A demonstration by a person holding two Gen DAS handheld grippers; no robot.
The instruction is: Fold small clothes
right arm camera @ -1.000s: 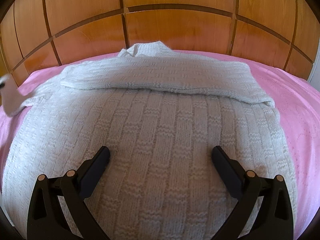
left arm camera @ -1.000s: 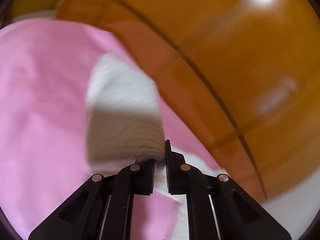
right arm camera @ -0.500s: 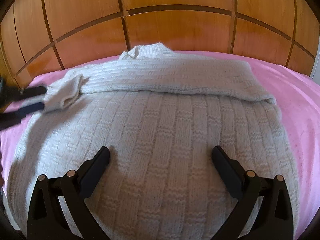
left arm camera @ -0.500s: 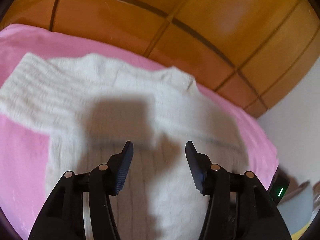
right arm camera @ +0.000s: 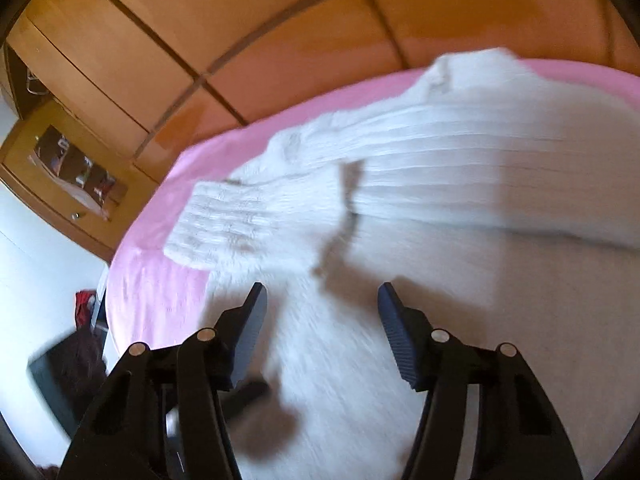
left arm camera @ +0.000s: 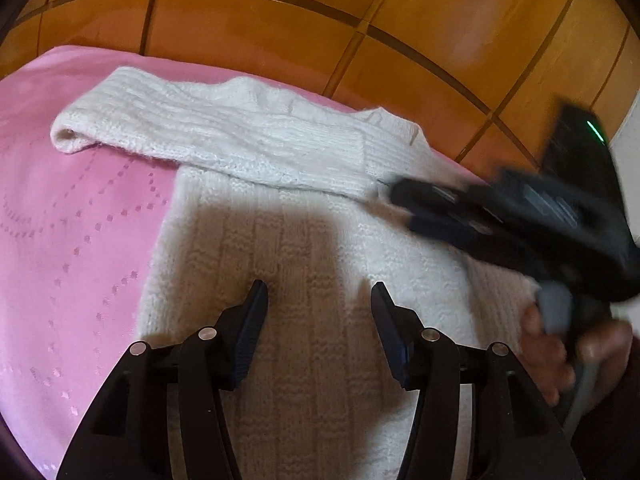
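Observation:
A white knitted sweater (left arm camera: pixel 304 264) lies flat on a pink bedspread (left arm camera: pixel 72 240). Its sleeve (left arm camera: pixel 208 136) is folded across the chest, cuff at the left. My left gripper (left arm camera: pixel 318 300) is open and empty just above the sweater's body. My right gripper (right arm camera: pixel 320 304) is open and empty over the sweater (right arm camera: pixel 460 208), near the folded sleeve's cuff (right arm camera: pixel 224 224). In the left wrist view the right gripper (left arm camera: pixel 404 208) shows blurred at the right, its tips over the folded sleeve's end, held by a hand (left arm camera: pixel 560 344).
A wooden panelled headboard (left arm camera: pixel 360 8) runs behind the bed. In the right wrist view a wooden bedside unit (right arm camera: pixel 68 168) stands at the left, with a white wall and dark things on the floor (right arm camera: pixel 80 364) beside the bed's edge.
My left gripper let go of the sleeve cuff, opened and drew back over the sweater's body. My right gripper swung left towards the folded sleeve.

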